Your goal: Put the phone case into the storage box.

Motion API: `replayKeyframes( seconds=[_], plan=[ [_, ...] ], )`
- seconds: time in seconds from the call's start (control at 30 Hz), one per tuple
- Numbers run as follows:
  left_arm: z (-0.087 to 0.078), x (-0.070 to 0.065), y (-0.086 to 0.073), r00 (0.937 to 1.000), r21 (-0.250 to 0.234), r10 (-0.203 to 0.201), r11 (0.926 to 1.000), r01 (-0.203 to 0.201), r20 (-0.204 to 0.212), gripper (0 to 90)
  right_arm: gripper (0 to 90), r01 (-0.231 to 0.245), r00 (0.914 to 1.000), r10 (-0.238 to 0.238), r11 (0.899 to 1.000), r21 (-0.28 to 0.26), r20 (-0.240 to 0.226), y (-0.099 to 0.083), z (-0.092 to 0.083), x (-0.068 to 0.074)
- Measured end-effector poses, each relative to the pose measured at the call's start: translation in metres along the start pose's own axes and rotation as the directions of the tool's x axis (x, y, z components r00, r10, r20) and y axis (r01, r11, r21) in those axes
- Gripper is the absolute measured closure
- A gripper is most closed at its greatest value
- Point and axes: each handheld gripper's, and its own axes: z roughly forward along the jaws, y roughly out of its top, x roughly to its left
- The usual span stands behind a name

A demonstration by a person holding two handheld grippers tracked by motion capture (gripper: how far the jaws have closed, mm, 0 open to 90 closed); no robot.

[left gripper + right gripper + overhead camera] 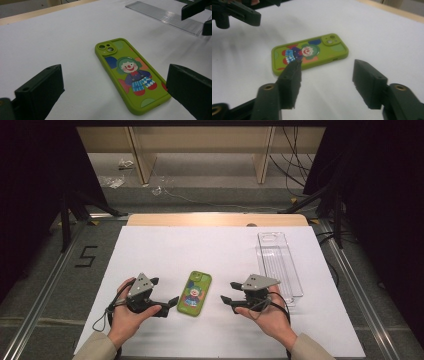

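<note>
The left gripper (162,292) and the right gripper (229,291) both stand with jaws apart and nothing between them. Between the two grippers, flat on the white table sheet (165,250), lies the green clown-printed phone case (195,293), untouched. A clear ribbed plastic tray (280,265) lies beyond the right gripper.

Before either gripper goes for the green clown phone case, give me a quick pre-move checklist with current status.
1. Green rubbery phone case with clown print lies flat, camera end away from the person: ok.
2. Left gripper jaws open, empty: ok.
3. Right gripper jaws open, empty: ok.
4. Both grippers apart from the case, one each side: ok.
5. Clear ribbed plastic tray lies well aside of the case: ok.
6. Whether a phone sits inside the case: cannot tell.
</note>
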Motion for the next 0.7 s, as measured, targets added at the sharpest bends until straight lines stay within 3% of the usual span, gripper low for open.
replayKeyframes(
  seconds=[0.13, 0.23, 0.47, 0.7],
  plan=[
    [0.000, 0.000, 0.000, 1.0000, 0.003, 0.001, 1.0000, -0.001, -0.002, 0.1, 27.0, -0.004, 1.0000, 0.004, 0.997, -0.072, 0.001, -0.005, -0.018, -0.004],
    [0.000, 0.000, 0.000, 1.0000, 0.004, 0.001, 1.0000, -0.001, -0.003, 0.0, 24.5, -0.010, 0.9999, 0.011, 0.994, -0.113, 0.011, -0.008, -0.030, -0.010],
    [0.000, 0.000, 0.000, 1.0000, 0.003, 0.002, 1.0000, -0.002, -0.005, 0.0, 21.0, 0.001, 0.9997, 0.003, 0.985, -0.170, 0.024, -0.015, -0.051, -0.018],
    [0.000, 0.000, 0.000, 1.0000, 0.006, 0.006, 1.0000, -0.006, -0.004, 0.0, 19.2, 0.009, 0.9996, -0.004, 0.985, -0.173, 0.030, -0.024, -0.060, -0.023]
  ],
)
